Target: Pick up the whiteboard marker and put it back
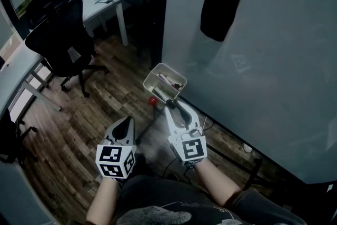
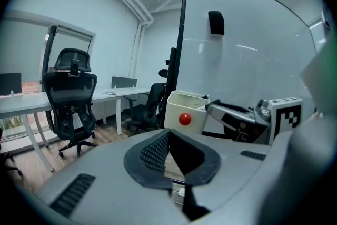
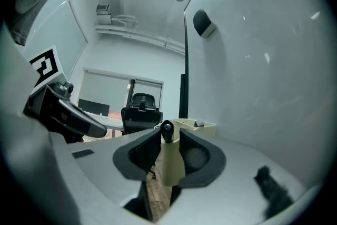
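The right gripper (image 1: 170, 106) sits at the near rim of the tray (image 1: 150, 80), mid-frame in the head view. Its jaws are spread, and the marker (image 3: 166, 130) is between them but not pinched. The marker seems to rest at the tray's near edge. The sound move is probably to draw straight back along the jaws, since a sideways nudge could tip the marker out. The left gripper (image 1: 126, 120), at lower left, has its tips together and holds nothing.

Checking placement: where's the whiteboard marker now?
Right gripper view: the whiteboard marker lies between the open jaws of the right gripper, at the white tray by the whiteboard.
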Demonstrator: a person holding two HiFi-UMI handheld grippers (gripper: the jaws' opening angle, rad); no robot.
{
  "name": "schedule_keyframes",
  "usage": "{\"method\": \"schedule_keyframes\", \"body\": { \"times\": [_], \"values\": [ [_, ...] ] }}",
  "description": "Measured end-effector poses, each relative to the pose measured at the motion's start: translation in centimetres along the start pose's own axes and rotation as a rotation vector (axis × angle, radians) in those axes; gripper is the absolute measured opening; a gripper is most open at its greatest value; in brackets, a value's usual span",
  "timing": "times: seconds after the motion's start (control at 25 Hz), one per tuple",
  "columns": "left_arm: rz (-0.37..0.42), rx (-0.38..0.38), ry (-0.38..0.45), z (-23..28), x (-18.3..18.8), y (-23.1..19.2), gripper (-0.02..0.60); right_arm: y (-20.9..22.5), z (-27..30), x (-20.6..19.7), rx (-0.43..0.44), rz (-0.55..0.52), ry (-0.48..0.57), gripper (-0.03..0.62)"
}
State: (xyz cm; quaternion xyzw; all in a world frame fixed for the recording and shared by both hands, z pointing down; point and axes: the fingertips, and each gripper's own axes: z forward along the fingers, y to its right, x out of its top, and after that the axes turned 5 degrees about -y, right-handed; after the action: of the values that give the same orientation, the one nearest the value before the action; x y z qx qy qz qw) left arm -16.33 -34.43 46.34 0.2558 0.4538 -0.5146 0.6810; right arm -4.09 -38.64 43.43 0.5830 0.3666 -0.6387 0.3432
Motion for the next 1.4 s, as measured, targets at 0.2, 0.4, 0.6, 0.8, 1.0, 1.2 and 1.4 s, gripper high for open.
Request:
{"method": "schedule_keyframes", "body": {
  "times": [0.2,0.4,0.6,0.8,1.0,1.2,1.4],
  "values": [
    [-0.008,-0.001,-0.002,0.1,-0.2,-0.2,0.014,0.3,0.0,-0.1,0.006,-0.025,-0.034,0.080],
    [-0.012,0.004,0.002,-0.2,-0.3,-0.1,0.014,0.5,-0.4,1.1,0.036,0.030,0.000,0.075],
    [-0.013,0.003,0.024,-0.8,0.1,0.7,0.014,0.5,-1.7,3.7,0.074,0.045,0.053,0.075],
    [-0.009,0.008,0.048,-1.6,0.5,2.0,0.014,0.8,-3.6,5.7,0.084,0.033,0.076,0.075],
    [0.002,0.007,0.082,-3.0,1.0,4.0,0.014,0.7,-6.9,7.3,0.100,0.034,0.125,0.075],
    [-0.006,0.015,0.098,-4.3,0.3,5.9,0.014,0.4,-10.3,7.1,0.109,0.030,0.107,0.075],
    [-0.008,0.017,0.087,-5.0,-1.4,8.1,0.014,0.5,-13.1,5.6,0.122,0.024,0.076,0.075]
  ]
}}
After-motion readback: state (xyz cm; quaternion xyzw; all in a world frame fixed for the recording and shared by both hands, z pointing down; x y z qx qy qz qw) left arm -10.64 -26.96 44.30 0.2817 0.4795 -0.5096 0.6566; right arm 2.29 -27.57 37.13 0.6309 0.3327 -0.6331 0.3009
